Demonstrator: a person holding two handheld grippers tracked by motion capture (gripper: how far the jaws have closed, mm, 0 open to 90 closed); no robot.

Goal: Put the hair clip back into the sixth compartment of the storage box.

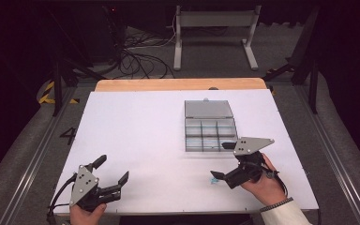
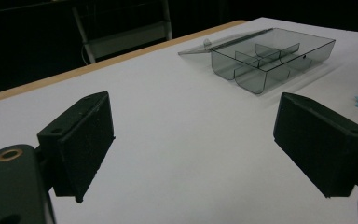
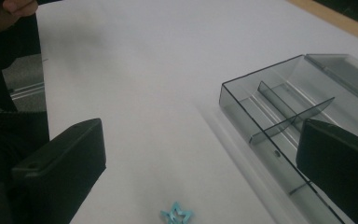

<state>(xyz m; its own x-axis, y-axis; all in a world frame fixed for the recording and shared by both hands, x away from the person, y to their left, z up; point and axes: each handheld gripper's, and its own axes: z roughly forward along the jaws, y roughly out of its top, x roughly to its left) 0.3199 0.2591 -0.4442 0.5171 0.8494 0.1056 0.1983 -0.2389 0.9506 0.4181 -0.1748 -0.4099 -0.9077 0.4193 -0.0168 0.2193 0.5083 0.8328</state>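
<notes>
Two wide claws, left claw (image 1: 113, 169) and right claw (image 1: 223, 160), one blue piece (image 1: 214, 181), one compartment box (image 1: 210, 134).

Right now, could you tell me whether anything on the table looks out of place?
One thing: a small blue piece lies loose on the white table, outside the open grey compartment box, near the open right gripper. Nothing looks spilled or damaged.
</notes>
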